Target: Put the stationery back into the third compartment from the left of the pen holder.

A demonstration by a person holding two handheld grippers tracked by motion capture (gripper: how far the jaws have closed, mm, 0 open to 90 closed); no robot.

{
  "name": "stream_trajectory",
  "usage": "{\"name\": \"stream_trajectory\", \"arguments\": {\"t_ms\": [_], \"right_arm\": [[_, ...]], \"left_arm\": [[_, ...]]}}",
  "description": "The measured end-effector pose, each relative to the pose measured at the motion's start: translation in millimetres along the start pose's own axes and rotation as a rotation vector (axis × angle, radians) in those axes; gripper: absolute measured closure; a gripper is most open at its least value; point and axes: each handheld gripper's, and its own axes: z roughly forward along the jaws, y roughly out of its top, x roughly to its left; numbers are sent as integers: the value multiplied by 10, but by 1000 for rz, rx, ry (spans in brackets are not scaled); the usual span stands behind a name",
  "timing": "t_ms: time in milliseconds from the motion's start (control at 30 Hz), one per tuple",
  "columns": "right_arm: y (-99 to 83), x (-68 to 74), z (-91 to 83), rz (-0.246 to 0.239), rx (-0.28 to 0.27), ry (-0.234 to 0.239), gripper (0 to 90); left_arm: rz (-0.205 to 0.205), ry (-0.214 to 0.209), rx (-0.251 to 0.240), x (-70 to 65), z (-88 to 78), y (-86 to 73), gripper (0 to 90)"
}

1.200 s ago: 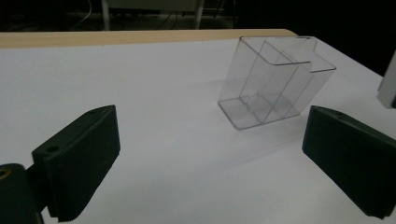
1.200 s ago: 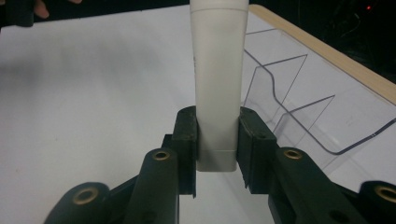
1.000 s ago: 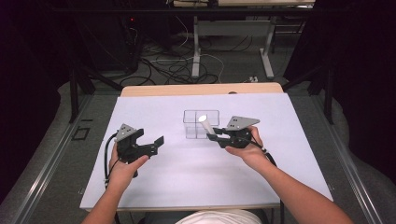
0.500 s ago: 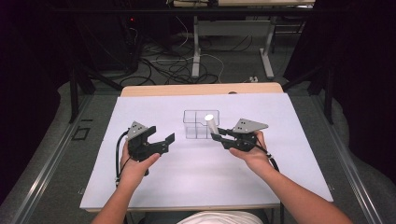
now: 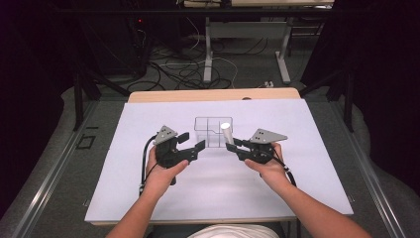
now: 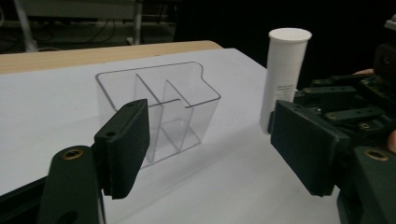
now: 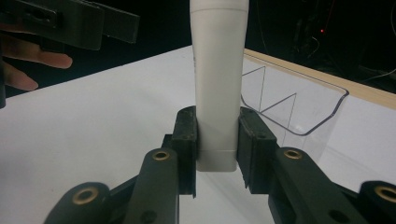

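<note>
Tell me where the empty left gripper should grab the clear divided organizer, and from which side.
Left gripper: pinch the clear organizer by its thin near-left wall, descending from above. It stands open-topped and empty, and the walls give flat faces. The white tube, shut in the right gripper, stands by its other side.

Overhead and both low close views share the clear organizer (image 5: 213, 131).

The left tool (image 5: 194, 147) is hovering with its jaws standing wide apart. The right tool (image 5: 232, 145) is clamping a white tube (image 7: 218, 70) upright between its jaws.
</note>
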Motion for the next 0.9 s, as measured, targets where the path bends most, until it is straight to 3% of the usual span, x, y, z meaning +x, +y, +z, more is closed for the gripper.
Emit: {"name": "stream_trajectory", "arguments": {"t_ms": [100, 267, 300, 333, 433, 633, 733, 900], "right_arm": [[-27, 18, 4, -2, 4, 0, 707], [-30, 54, 1, 3, -1, 8, 707], [-31, 62, 3, 2, 4, 12, 707], [-35, 72, 7, 2, 8, 11, 707], [-51, 98, 35, -3, 11, 22, 707], [-70, 142, 72, 5, 18, 39, 707], [-76, 152, 82, 10, 26, 48, 707], [-82, 188, 111, 17, 20, 58, 707]], "left_arm": [[-15, -44, 12, -50, 84, 7, 321], [-41, -58, 25, -91, 166, 9, 368], [-75, -86, 33, -102, 199, 12, 391], [-75, -86, 33, -102, 199, 12, 405], [-98, -140, 45, -104, 251, 20, 426], [-109, -137, 42, -124, 315, 22, 456], [-134, -146, 29, -151, 342, 22, 475], [-123, -149, 30, -188, 382, 23, 503]]}}
